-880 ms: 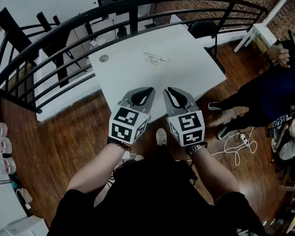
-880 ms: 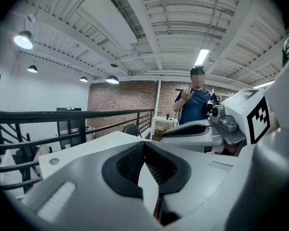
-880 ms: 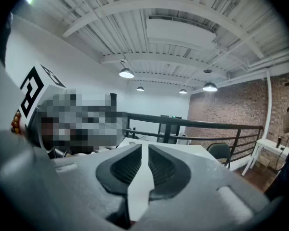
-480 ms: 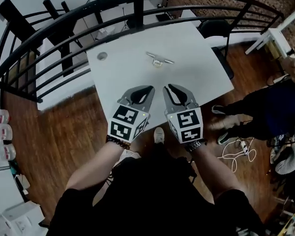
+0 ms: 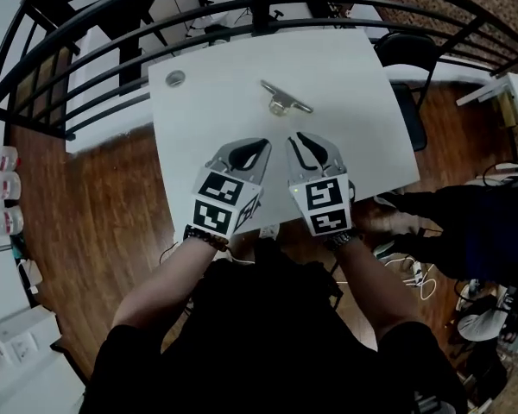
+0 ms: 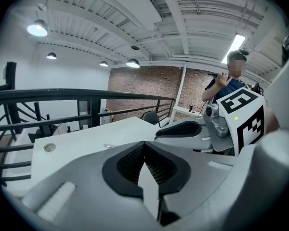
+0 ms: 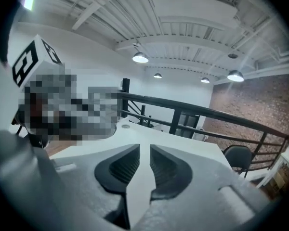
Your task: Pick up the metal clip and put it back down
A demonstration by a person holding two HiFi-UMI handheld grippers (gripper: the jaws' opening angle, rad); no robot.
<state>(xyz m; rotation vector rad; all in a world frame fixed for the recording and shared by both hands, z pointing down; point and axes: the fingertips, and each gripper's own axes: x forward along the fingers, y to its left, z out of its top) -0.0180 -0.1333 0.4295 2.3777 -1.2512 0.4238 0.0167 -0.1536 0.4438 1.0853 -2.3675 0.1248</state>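
Head view looks steeply down on a white rectangular table (image 5: pixel 216 110) hemmed by a curved black metal railing (image 5: pixel 198 11). At its far left corner lies a small round grey disc (image 5: pixel 175 78), well apart from everything else.

Next comes the left gripper (image 5: pixel 255 145), hovering over the near edge with its jaws together at the tips and nothing between them. It looks parked, a spare tool for now.

Beyond and between the two grippers, the thin silver metal clip (image 5: pixel 285 100) lies flat on the tabletop, untouched and out of reach of either pair of jaws.

The right gripper (image 5: pixel 309 141) hangs beside its twin, tilted down towards the table. Its own view shows a narrow slit between the ribbed pads, holding nothing, which I would guess is readiness for the pick. Further right stands a black chair (image 5: pixel 410 50), and a person in dark clothes (image 5: pixel 466 222) sits off the corner.

Against the frame from half a second ago, the table has drawn closer. Both grippers now reach over its near edge rather than the wooden floor, and the clip has not shifted on the table.
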